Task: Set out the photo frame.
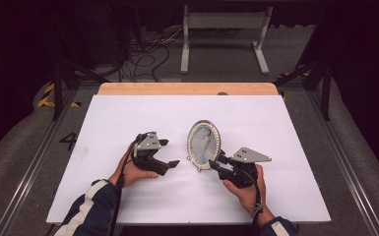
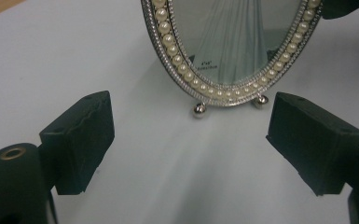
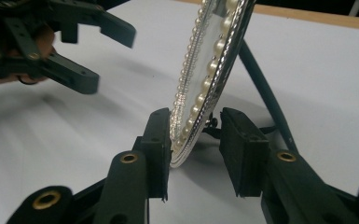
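An oval pearl-rimmed picture frame (image 1: 204,144) stands on the white bench (image 1: 128,118), its edge between the right hand-held gripper's (image 3: 193,140) loosened jaws, left hand-held gripper (image 1: 166,153) open nearby.

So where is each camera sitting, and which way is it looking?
High view: above the person's side, looking forward and down at the white table; forearms, left gripper, right gripper.
Left gripper view: rides the left gripper, facing the front of the oval picture frame.
Right gripper view: rides the right gripper, looking along the frame's edge, which stands between its jaws.
All views share the frame.
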